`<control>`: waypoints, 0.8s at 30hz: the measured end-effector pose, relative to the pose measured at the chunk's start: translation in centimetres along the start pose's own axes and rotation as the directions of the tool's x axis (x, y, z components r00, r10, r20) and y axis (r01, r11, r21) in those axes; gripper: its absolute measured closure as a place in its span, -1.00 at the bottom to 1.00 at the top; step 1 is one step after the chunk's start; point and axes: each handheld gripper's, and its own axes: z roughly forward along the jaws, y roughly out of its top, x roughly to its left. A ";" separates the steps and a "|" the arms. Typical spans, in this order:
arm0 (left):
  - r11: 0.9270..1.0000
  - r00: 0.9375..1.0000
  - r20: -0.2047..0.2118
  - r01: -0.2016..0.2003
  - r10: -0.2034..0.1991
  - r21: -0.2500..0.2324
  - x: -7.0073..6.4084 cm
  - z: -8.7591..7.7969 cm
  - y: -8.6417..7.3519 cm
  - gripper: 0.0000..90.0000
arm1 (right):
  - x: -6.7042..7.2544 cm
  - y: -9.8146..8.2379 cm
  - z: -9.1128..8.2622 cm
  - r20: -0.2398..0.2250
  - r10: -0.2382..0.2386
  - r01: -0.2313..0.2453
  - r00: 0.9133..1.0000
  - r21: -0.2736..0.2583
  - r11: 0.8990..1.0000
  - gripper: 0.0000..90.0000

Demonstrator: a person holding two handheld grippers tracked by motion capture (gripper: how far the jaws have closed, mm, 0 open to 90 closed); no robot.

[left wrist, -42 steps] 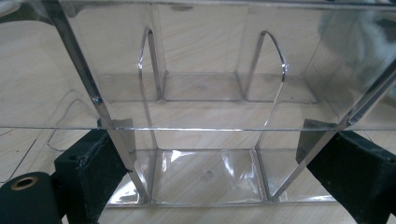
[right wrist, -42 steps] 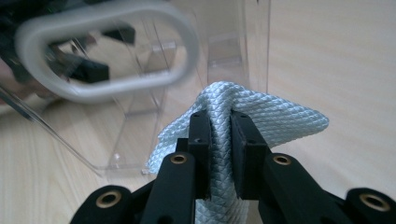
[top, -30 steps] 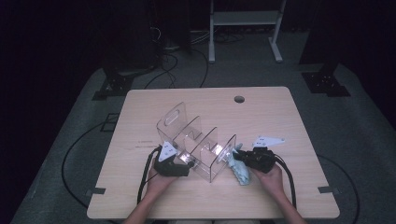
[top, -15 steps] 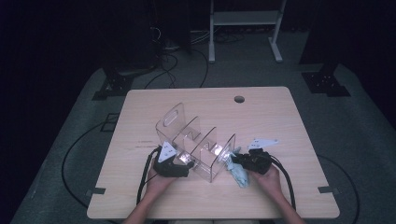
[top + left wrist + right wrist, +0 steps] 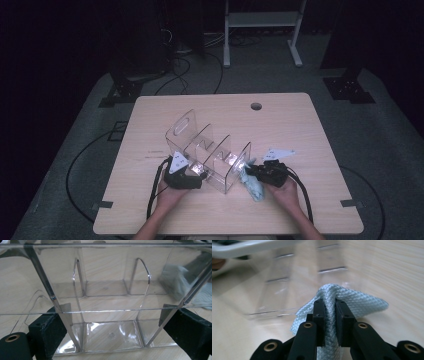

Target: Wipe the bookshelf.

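Since a moment ago my right gripper (image 5: 252, 172) has slid a little closer to the clear acrylic organizer (image 5: 207, 152), carrying the cloth with it, while my left gripper (image 5: 200, 179) and the organizer have kept their places. The organizer stands on the wooden table (image 5: 300, 125), a little toward my side of its middle, with a handle cut-out in its tall far panel and upright dividers between its compartments. My left gripper sits at the organizer's near left corner; in the left gripper view its two black jaws stand wide apart on either side of the organizer's (image 5: 110, 315) near end, and I cannot tell whether the pads press on the walls. My right gripper (image 5: 329, 305) is clamped tight on a pale blue waffle-weave cloth (image 5: 359, 302), a fold of it pinched between the pads and the rest spilling out ahead of them and to both sides. From above, that cloth (image 5: 255, 187) lies just beside the organizer's near right corner, hanging from the jaws onto the table toward me. A grey three-cornered plate (image 5: 278, 153) tops my right gripper, just right of the organizer.
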 end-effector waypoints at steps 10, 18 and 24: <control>1.000 1.000 0.003 0.006 -0.006 0.005 0.2 0.1 0.1 -0.83 | 3.0 -0.3 0.5 -0.104 -0.080 0.084 0.991 0.034 0.996 0.76; 1.000 1.000 -0.010 0.012 -0.012 0.003 0.1 0.1 0.1 -0.83 | 1.8 -0.2 0.5 -0.064 -0.035 0.037 0.997 0.018 0.999 0.76; 1.000 1.000 -0.008 0.017 -0.017 0.004 0.3 0.0 0.0 -0.83 | 5.1 -0.6 1.0 -0.174 -0.110 0.116 0.979 0.029 0.993 0.75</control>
